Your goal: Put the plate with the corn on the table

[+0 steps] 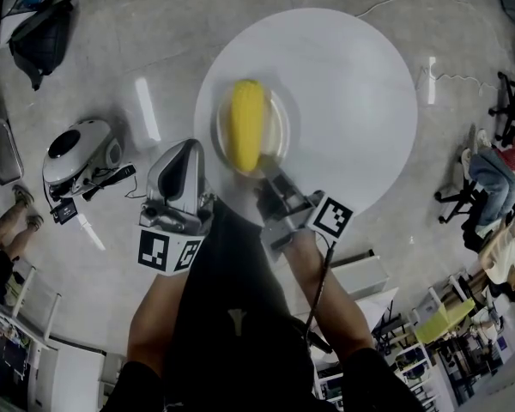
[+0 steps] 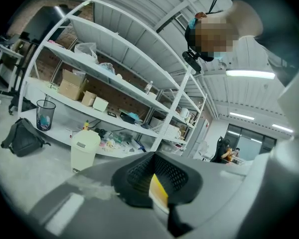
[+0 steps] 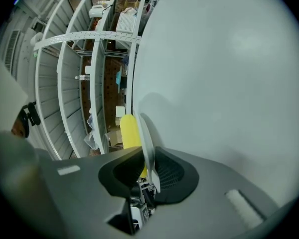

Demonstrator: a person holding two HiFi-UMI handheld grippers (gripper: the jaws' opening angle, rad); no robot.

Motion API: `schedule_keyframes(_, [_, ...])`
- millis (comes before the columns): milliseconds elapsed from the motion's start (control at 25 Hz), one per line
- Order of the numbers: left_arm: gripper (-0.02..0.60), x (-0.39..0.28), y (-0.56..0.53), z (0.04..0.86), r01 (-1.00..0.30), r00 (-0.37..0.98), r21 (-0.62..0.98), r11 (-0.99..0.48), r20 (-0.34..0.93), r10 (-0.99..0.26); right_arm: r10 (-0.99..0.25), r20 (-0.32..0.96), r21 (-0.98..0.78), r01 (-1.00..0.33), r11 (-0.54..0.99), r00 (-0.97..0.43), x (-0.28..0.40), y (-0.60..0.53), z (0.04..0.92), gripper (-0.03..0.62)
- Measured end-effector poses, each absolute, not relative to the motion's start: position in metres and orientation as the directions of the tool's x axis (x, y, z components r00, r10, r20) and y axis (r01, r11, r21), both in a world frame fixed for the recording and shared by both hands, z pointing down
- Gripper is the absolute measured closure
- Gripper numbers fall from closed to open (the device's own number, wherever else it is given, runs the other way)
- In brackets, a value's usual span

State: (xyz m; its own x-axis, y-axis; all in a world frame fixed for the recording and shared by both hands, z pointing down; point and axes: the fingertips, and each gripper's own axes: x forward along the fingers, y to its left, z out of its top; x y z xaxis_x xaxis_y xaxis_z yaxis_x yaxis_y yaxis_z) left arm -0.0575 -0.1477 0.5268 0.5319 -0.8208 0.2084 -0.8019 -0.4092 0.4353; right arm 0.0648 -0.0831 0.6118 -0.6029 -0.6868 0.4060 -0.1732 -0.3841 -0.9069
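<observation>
The plate (image 1: 279, 129) with the corn (image 1: 247, 125) is over the table (image 1: 352, 84), on the left half of its round top and close to the edge nearest to the person. It cannot be seen if the plate rests on the table or is just above it. The corn lies in the middle of the plate. Its long axis runs from the plate's near rim to the far rim, away from the person; which end is the tip cannot be told, because the corn is blurred. The right gripper (image 1: 270, 174) reaches over the table's near edge, and its jaws are narrow and closed on the plate's near rim. The left gripper (image 1: 186, 155) is just beside the table's left edge, apart from the plate. Its jaws stand narrow with a thin yellow sliver (image 2: 158, 190) between the pads; what it is, and whether it is gripped, cannot be told.
</observation>
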Motion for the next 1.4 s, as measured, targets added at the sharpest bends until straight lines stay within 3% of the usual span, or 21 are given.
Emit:
schedule_keyframes(560, [0.580,-0.053,-0.139,0.534,-0.804,0.530,0.441,-0.398,0.227,-0.817,-0.662,0.450,-0.886,-0.208,-0.414,-0.599,0.068,-0.079,0.607,0.442])
schedule_keyframes(1400, [0.580,-0.052,-0.134,0.534,-0.805,0.528,0.444,-0.393,0.234,-0.817,-0.634,0.479,-0.868,-0.221,-0.444,-0.607,0.067,-0.069,0.607,0.378])
